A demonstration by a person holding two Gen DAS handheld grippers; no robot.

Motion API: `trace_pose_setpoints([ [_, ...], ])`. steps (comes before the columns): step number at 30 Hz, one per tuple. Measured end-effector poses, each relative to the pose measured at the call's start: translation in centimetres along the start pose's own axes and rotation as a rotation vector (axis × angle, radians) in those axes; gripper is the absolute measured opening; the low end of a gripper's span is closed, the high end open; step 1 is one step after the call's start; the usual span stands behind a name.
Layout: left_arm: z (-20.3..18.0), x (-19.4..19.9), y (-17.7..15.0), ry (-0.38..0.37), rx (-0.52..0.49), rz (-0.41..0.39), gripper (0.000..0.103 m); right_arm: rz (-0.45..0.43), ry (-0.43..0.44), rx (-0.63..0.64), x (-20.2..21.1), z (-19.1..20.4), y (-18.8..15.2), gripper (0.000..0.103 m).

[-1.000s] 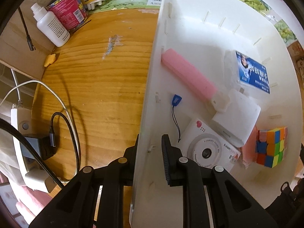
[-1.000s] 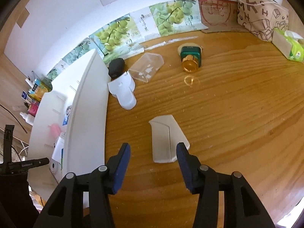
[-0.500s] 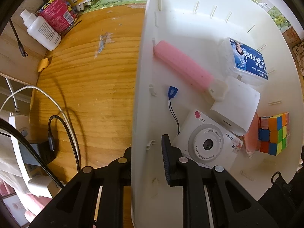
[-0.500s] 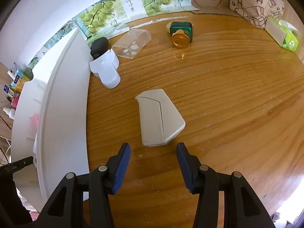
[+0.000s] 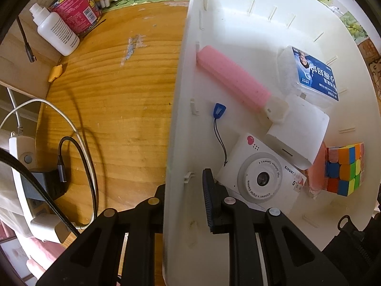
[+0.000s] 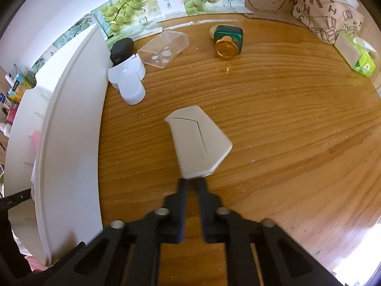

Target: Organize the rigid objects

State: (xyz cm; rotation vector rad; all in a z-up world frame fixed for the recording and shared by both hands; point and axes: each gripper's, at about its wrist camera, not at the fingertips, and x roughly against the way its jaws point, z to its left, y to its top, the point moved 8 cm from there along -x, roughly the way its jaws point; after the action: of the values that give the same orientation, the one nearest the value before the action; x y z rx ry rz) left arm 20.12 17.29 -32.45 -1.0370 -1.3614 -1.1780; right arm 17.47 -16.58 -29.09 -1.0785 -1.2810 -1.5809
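Clamping the white plastic bin's [image 5: 181,109] wall w/ my left gripper [image 5: 183,190]. My right gripper [image 6: 192,183] is clenched on the pale grey wedge-shaped case [image 6: 197,143], low over the wooden table [image 6: 285,131]. Bin holds approx. six items; four more remain outside.

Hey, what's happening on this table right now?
A person is tidying loose items into a white bin. The left gripper clamps the bin's wall, steadying it; a toy camera and a puzzle cube already lie inside. The right gripper has shut at the near edge of a flat white case on the wooden table.
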Motion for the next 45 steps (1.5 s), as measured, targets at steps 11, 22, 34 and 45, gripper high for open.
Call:
trace_pose_setpoints([
  [11,0.1,0.2,-0.5,0.002,0.011,-0.007,0.020,-0.087,0.051,-0.024,2.0,-1.1,0.6,0.016],
  [22,-0.1,0.2,-0.4,0.015,0.011,-0.004,0.020,-0.120,0.081,-0.017,1.4,-0.6,0.8,0.060],
  [34,0.0,0.2,-0.4,0.019,0.015,-0.001,0.020,-0.200,0.018,0.069,-0.3,0.3,2.9,0.078],
  [45,-0.1,-0.6,-0.2,0.031,0.022,0.014,0.020,-0.249,-0.004,0.133,-0.8,0.8,3.2,0.078],
])
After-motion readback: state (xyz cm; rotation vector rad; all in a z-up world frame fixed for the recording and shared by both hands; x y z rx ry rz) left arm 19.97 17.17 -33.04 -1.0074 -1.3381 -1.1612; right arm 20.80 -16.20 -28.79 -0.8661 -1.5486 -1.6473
